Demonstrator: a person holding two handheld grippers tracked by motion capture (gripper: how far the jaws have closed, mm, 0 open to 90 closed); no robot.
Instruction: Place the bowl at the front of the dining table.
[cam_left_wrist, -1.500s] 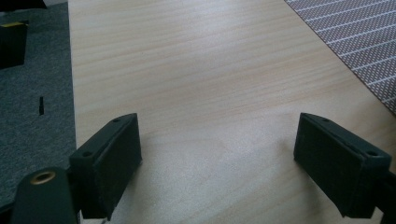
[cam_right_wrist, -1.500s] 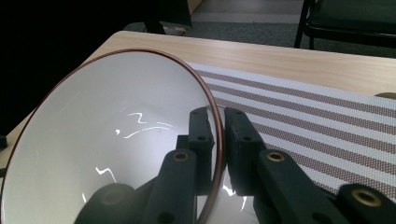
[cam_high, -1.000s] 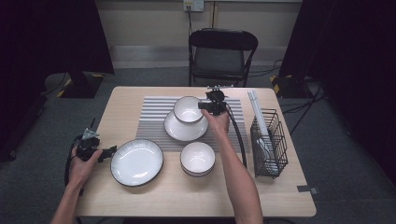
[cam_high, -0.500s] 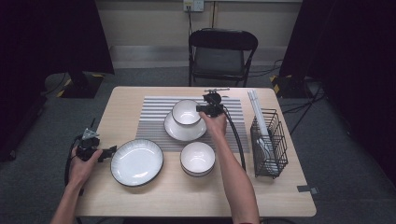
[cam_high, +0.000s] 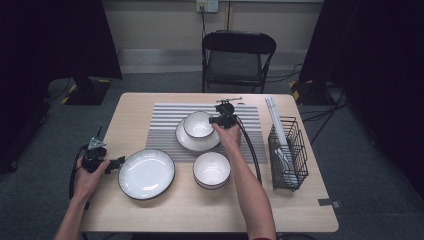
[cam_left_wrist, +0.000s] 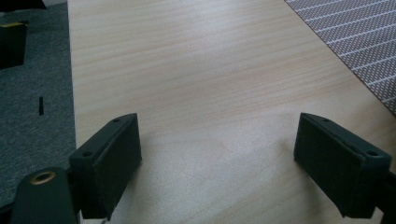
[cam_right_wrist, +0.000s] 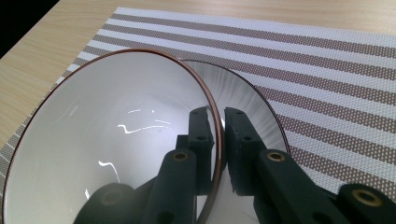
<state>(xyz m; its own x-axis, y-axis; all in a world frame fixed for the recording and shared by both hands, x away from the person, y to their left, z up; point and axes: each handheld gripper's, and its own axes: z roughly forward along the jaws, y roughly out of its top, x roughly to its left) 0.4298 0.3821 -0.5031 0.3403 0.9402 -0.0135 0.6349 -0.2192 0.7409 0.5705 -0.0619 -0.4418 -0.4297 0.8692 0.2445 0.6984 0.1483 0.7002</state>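
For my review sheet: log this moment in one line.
right gripper: shut on bowl rim, over small plate | left gripper: open, idle on table

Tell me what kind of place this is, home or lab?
Probably a lab or recording studio set up as a dining spot. Black curtains flank the wooden table, cables trail on the grey carpet, and one folding chair faces a staged placemat with white dishes.

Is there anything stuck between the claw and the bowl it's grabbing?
No, nothing is in between. The right claw is already pinching the rim of the bowl, one jaw inside and one outside. The bowl sits over the small plate on the striped mat.
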